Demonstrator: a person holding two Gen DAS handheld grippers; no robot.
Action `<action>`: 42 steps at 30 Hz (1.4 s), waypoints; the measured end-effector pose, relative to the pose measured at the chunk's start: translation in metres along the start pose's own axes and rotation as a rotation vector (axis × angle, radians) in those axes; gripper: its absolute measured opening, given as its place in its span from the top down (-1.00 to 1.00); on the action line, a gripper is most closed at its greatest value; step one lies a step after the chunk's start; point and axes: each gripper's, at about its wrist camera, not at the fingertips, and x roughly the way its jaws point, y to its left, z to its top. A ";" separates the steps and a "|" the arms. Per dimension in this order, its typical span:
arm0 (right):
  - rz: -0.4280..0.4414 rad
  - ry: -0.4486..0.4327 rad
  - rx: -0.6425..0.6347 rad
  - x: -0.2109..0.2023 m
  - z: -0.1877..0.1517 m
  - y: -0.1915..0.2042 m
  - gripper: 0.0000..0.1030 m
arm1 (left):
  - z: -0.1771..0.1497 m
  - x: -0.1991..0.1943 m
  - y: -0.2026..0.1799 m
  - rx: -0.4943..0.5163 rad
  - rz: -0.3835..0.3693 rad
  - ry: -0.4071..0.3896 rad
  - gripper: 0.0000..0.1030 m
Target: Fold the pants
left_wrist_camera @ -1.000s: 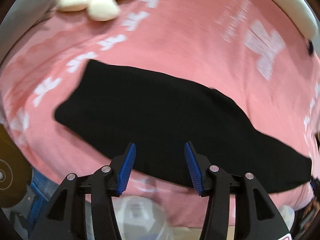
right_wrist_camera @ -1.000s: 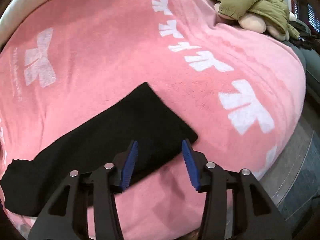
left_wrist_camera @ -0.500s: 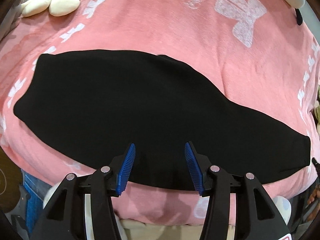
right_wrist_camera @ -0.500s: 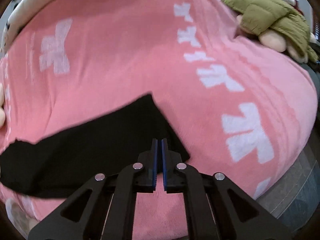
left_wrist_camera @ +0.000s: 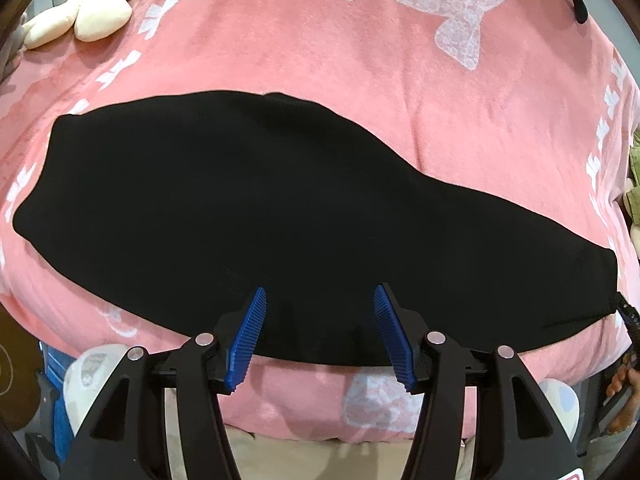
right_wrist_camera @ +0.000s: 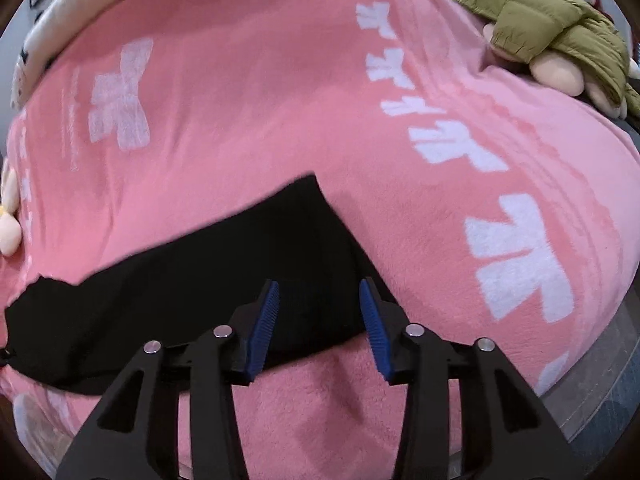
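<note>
Black pants (left_wrist_camera: 280, 208) lie flat and long across a pink blanket (left_wrist_camera: 360, 60), one leg folded onto the other. My left gripper (left_wrist_camera: 320, 332) is open and empty, above the near edge of the pants at their middle. In the right wrist view the narrow leg end of the pants (right_wrist_camera: 248, 280) lies below my right gripper (right_wrist_camera: 320, 328), which is open and empty just above the cloth near its near corner.
A cream plush toy (left_wrist_camera: 92, 12) lies at the blanket's far left. A doll in an olive jacket (right_wrist_camera: 552, 36) lies at the far right. The bed edge and grey floor (right_wrist_camera: 608, 380) show at the right. A white headboard rim (right_wrist_camera: 52, 24) runs along the back.
My right gripper was open, shut half a second ago, and is open again over the leg end. The left gripper moved closer over the pants and stayed open.
</note>
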 end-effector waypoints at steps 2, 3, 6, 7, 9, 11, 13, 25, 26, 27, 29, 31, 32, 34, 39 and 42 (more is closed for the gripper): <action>-0.006 0.000 0.000 0.006 -0.002 -0.001 0.21 | -0.002 0.002 -0.005 0.006 -0.003 0.007 -0.05; -0.006 -0.003 -0.004 0.007 -0.002 -0.001 0.24 | -0.003 0.002 -0.008 0.011 -0.006 0.009 -0.06; 0.043 0.001 -0.010 0.000 0.005 0.000 0.84 | -0.004 0.002 -0.012 0.024 -0.003 0.008 -0.06; 0.067 -0.033 -0.013 -0.014 0.011 -0.001 0.85 | -0.004 0.002 -0.013 0.027 0.000 0.007 -0.06; 0.065 -0.095 -0.028 -0.037 0.021 -0.001 0.85 | -0.003 0.001 -0.012 0.027 0.007 0.001 -0.06; 0.012 -0.121 -0.059 -0.041 0.027 -0.008 0.84 | -0.003 0.001 -0.008 0.017 0.014 -0.001 -0.06; -0.056 0.038 -0.113 0.002 0.017 -0.016 0.77 | -0.004 0.002 -0.005 0.005 0.015 -0.002 -0.06; -0.036 0.018 -0.190 0.014 0.019 0.072 0.65 | 0.000 0.008 0.002 0.022 0.082 -0.034 -0.13; -0.092 0.055 -0.174 0.028 0.015 0.067 0.65 | 0.001 0.008 0.007 0.015 0.081 -0.037 -0.13; -0.116 0.051 -0.148 0.034 0.011 0.061 0.68 | 0.001 0.007 0.013 0.006 0.078 -0.040 -0.13; -0.128 0.015 -0.125 0.018 0.014 0.070 0.63 | -0.001 0.002 0.032 -0.018 0.087 -0.052 -0.14; -0.027 -0.040 -0.156 -0.005 0.023 0.110 0.63 | -0.002 -0.002 0.055 -0.035 0.114 -0.069 -0.15; 0.037 -0.038 -0.172 -0.010 0.026 0.128 0.60 | 0.000 -0.002 0.064 -0.042 0.127 -0.074 -0.16; 0.170 -0.004 -0.224 -0.012 0.030 0.179 0.60 | 0.002 -0.002 0.085 -0.066 0.146 -0.088 -0.16; 0.472 0.103 -0.395 0.021 0.013 0.338 0.65 | 0.004 0.007 0.116 -0.116 0.145 -0.072 -0.16; 0.488 0.139 -0.534 0.054 -0.003 0.424 0.76 | 0.003 0.012 0.126 -0.114 0.153 -0.066 -0.16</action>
